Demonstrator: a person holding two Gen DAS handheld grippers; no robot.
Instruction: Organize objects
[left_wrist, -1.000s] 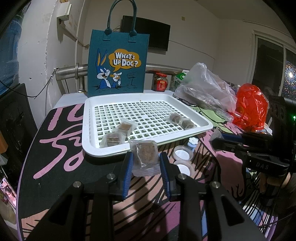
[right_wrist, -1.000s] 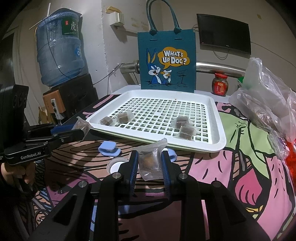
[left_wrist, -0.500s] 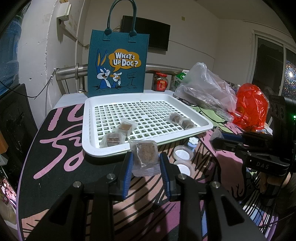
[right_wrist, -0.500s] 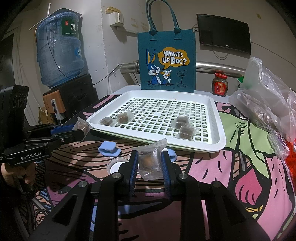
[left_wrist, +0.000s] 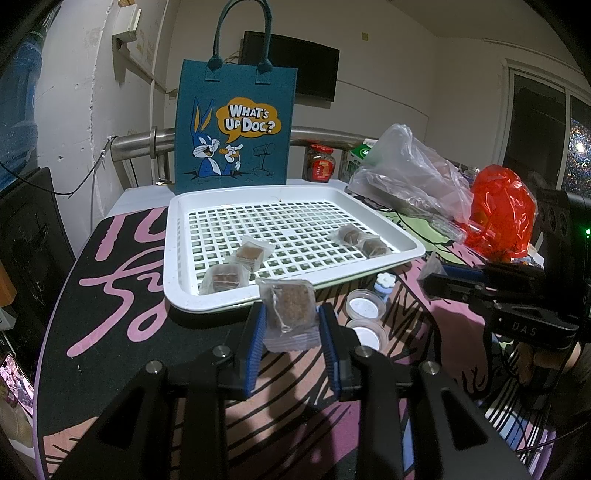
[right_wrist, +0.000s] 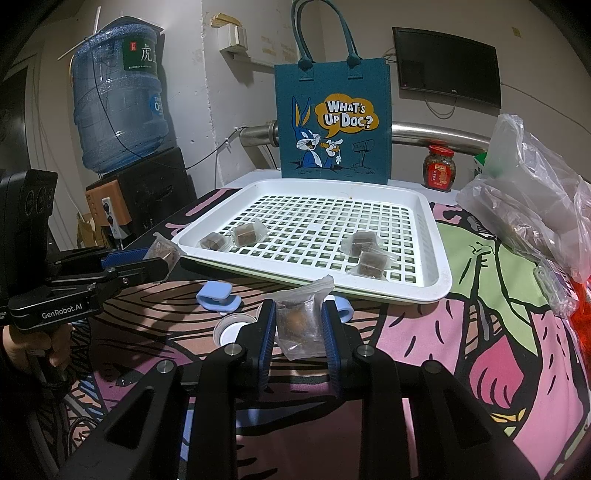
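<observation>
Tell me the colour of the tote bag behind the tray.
Teal tote bag, with a cartoon rabbit; clearest in the right wrist view.

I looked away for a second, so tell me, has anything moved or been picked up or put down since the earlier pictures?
Nothing visibly changed. The left gripper is shut on a wrapped brown snack packet as before, the right gripper on its own packet, both short of the white tray. The same four packets lie in the tray.
</observation>
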